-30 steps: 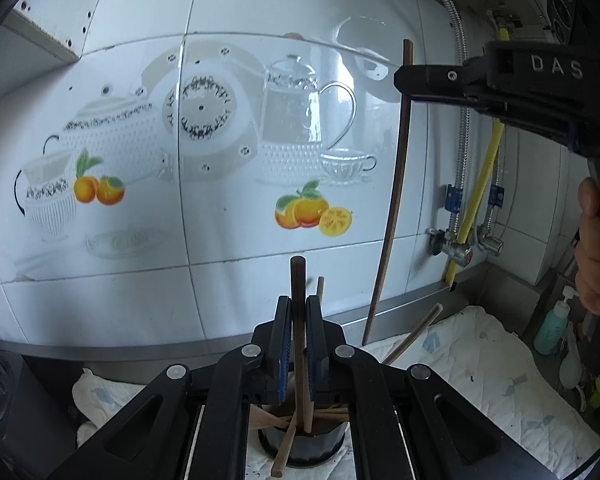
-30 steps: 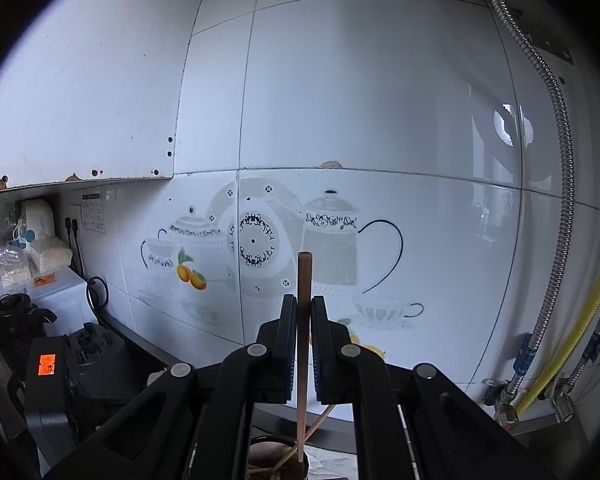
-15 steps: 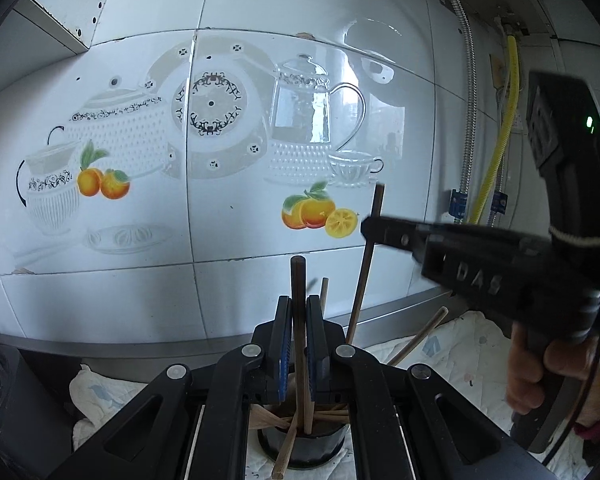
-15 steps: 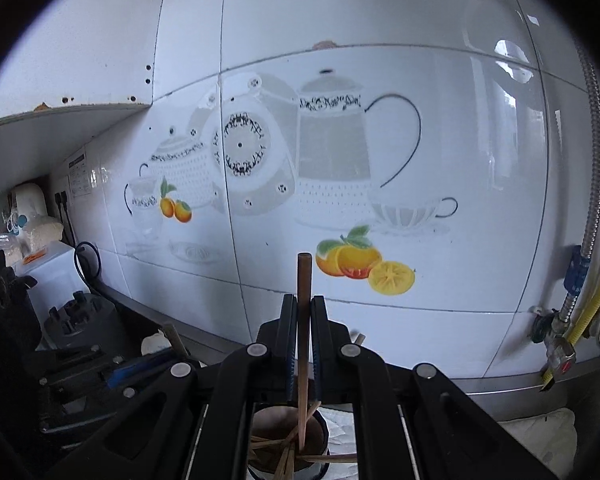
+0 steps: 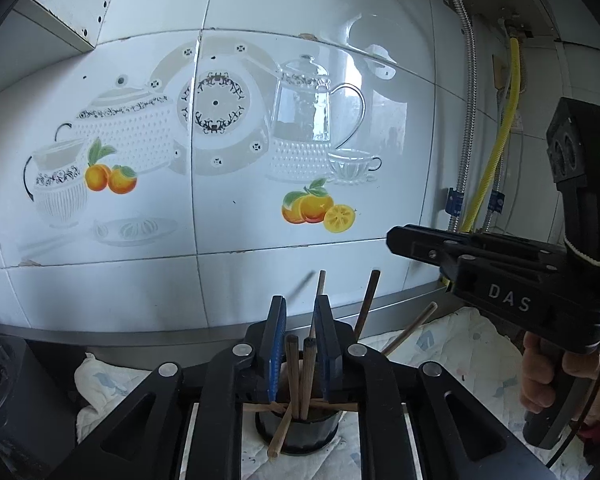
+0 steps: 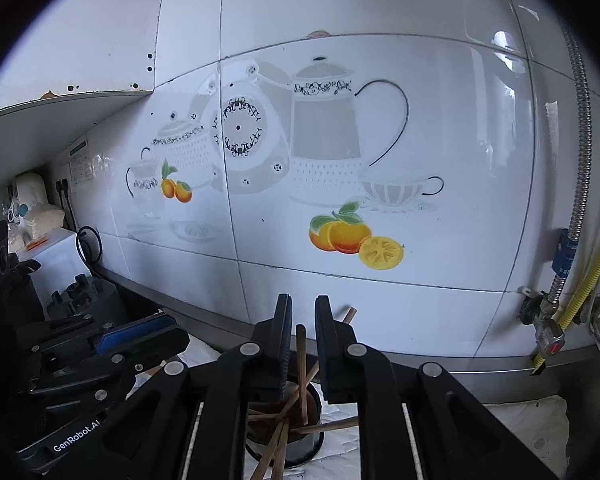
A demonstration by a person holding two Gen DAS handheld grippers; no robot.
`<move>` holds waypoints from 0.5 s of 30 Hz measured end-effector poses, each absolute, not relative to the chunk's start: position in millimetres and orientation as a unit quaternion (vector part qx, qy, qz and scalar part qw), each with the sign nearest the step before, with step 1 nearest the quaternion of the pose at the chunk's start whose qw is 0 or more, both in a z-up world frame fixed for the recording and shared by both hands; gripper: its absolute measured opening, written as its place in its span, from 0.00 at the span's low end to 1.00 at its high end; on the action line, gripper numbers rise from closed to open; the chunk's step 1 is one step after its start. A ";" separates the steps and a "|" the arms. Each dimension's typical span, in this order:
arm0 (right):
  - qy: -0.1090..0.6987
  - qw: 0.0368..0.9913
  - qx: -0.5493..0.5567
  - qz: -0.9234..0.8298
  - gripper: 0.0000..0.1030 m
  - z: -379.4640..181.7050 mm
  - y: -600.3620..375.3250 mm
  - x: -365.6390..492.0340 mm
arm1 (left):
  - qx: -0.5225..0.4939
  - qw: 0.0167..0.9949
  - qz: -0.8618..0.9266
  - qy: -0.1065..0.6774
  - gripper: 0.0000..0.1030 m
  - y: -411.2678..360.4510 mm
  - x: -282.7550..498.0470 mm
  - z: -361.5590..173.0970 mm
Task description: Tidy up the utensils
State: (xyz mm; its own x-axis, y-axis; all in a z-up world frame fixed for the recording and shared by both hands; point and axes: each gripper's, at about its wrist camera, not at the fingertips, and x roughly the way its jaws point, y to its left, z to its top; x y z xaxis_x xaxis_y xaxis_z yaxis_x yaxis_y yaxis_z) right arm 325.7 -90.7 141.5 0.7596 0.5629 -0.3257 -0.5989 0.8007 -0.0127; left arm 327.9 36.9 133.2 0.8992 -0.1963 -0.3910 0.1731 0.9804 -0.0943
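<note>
A dark round holder (image 5: 296,434) stands on a white cloth with several wooden chopsticks (image 5: 366,300) in it, some leaning out. My left gripper (image 5: 299,312) is open just above the holder, and two chopsticks (image 5: 292,372) stand loose between its fingers. My right gripper (image 6: 302,316) is open over the same holder (image 6: 288,446), with one chopstick (image 6: 301,364) standing free between its fingers. The right gripper also shows from the side in the left wrist view (image 5: 412,240). The left gripper shows at the lower left of the right wrist view (image 6: 140,332).
A tiled wall (image 5: 220,140) with teapot and orange decals rises close behind the holder. A yellow gas hose (image 5: 496,152) and metal pipes run down at the right. Dark appliances (image 6: 80,300) stand at the left. The white cloth (image 5: 460,344) covers the counter.
Both grippers have opened and let their chopsticks drop into the holder. The right gripper came down from high on the right to beside the holder.
</note>
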 end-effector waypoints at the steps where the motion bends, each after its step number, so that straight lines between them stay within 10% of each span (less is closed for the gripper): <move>1: 0.152 0.937 -0.060 0.309 0.15 142.8 -93.3 321.2 | -0.027 0.975 -0.092 0.202 0.31 37.0 322.9 135.8; 15: 0.176 0.938 -0.054 0.292 0.44 127.6 -128.6 250.1 | -0.017 0.981 -0.043 0.189 0.78 51.3 215.7 163.2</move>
State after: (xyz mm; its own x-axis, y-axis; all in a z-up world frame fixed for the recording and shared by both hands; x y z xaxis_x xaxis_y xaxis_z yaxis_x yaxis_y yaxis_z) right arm 250.1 -128.6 127.6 0.7671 0.5295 -0.3622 -0.5678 0.8232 0.0008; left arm 215.7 51.3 163.2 0.9246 -0.0911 -0.3700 0.0781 0.9957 -0.0501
